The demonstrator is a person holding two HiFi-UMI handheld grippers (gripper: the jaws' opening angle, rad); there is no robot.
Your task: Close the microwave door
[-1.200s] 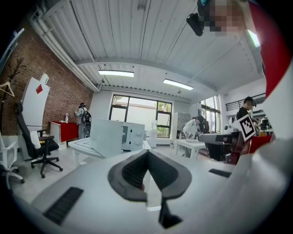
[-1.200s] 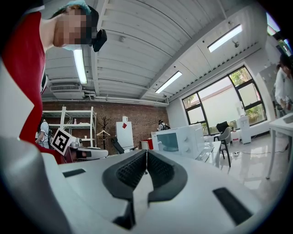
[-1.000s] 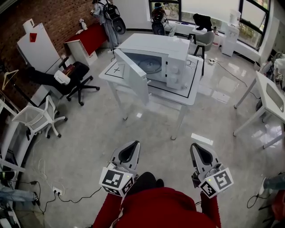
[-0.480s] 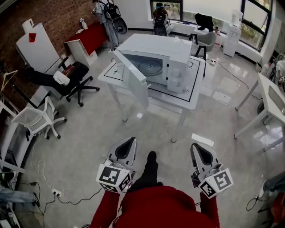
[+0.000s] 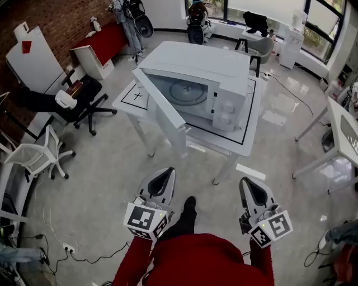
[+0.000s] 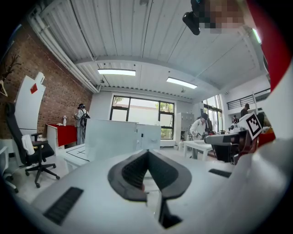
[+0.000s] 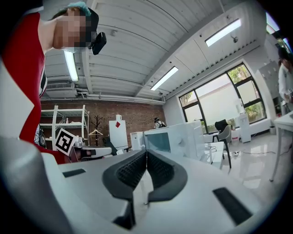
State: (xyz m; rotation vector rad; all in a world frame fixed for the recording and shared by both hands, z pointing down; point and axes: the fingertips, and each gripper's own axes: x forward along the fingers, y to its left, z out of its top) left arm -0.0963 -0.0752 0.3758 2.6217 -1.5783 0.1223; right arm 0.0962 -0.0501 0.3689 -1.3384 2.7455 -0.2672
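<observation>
A white microwave [image 5: 201, 84] stands on a white table [image 5: 248, 137] ahead of me. Its door [image 5: 162, 114] hangs wide open, swung out toward the front left, and the glass turntable shows inside. Both grippers are held low and in front of my body, well short of the table and touching nothing. My left gripper [image 5: 167, 172] is shut and empty; in the left gripper view its closed tips [image 6: 147, 153] point at the open door [image 6: 110, 137]. My right gripper [image 5: 245, 182] is shut and empty too; the right gripper view shows the microwave [image 7: 183, 137] beyond its closed tips [image 7: 146, 153].
A black office chair [image 5: 72, 103] and a white chair [image 5: 36, 156] stand at the left by a brick wall. Another white table [image 5: 335, 128] is at the right. People [image 5: 126, 17] stand at the back by a red cabinet [image 5: 103, 42]. Cables [image 5: 84, 254] lie on the floor at lower left.
Both grippers have travelled forward with me toward the table, so the microwave looks larger and nearer. The jaws stayed shut and the door has not moved.
</observation>
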